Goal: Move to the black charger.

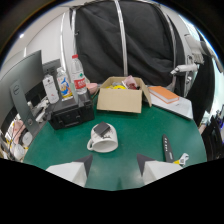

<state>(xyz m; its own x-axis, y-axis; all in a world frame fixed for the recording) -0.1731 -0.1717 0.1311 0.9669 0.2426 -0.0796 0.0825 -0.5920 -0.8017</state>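
While the gripper is held above the green table, its two pale, wedge-shaped fingers are seen spread apart with nothing between them, as suits an approach and not a grasp. Just ahead of the fingers a white mug is set, glossy and rounded, its handle turned to the left side. A small black charger, boxy and matte, is lodged in the mug's mouth, probably resting on the rim, though this cannot be confirmed. Beyond the mug an open cardboard box is placed, with a black case to its left and clear plastic bottles stood behind that. Off to the right of the fingers a slim dark remote is laid flat on the felt-like surface.
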